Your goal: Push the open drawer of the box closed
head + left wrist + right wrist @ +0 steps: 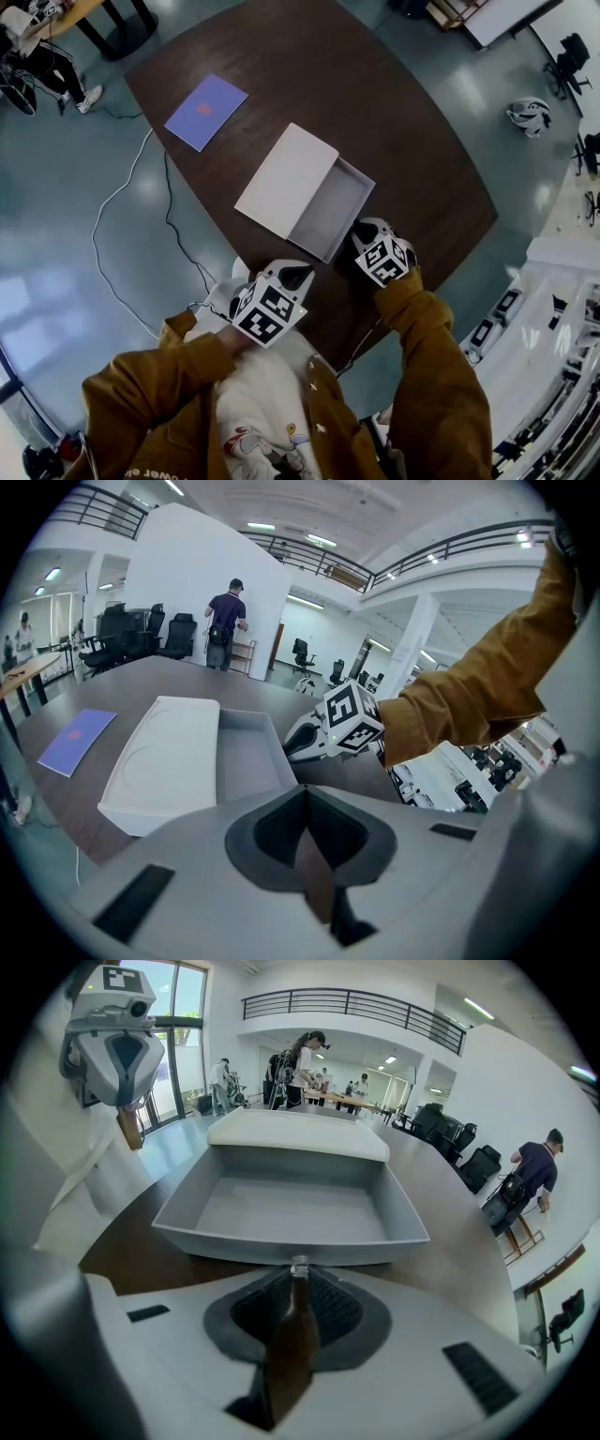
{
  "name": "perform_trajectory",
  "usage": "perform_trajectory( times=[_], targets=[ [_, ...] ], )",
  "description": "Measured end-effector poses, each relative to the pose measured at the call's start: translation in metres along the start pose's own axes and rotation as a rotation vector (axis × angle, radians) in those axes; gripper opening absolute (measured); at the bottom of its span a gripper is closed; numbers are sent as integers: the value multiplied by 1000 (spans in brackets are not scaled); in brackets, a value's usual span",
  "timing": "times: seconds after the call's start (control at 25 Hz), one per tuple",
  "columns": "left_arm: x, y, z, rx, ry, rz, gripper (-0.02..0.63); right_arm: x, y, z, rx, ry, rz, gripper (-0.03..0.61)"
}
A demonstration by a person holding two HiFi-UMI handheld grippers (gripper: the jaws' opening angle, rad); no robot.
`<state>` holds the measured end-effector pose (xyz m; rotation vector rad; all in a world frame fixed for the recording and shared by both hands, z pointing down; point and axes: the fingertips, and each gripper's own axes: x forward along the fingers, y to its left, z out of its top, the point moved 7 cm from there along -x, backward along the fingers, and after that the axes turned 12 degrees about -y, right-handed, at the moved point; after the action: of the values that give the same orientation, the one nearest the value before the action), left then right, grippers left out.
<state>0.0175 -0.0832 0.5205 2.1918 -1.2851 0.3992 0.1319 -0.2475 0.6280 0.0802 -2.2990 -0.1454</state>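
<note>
A white box (286, 178) lies on the dark brown table (375, 84), and its grey drawer (328, 211) stands pulled out toward me, with nothing in it. My right gripper (361, 234) is at the drawer's near right corner. In the right gripper view the jaws (298, 1269) look shut, their tips right at the drawer's front wall (281, 1246); a small glossy bit shows at the tips. My left gripper (298, 275) hovers near the table's front edge, short of the drawer, jaws (302, 794) shut on nothing. The left gripper view shows the box (159, 757) and the right gripper (291, 745).
A purple sheet (206, 111) lies on the table's far left. A thin cable (112, 225) trails over the floor at the left. A person (225, 621) stands by a far wall, with office chairs (169, 635) beside. The table's front edge is just under my hands.
</note>
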Motion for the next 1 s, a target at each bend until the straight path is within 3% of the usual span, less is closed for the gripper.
perform_trajectory(
  times=[1.0],
  targets=[
    [-14, 26, 1, -27, -22, 27, 6, 38, -3, 51, -16, -40, 11, 44]
  ],
)
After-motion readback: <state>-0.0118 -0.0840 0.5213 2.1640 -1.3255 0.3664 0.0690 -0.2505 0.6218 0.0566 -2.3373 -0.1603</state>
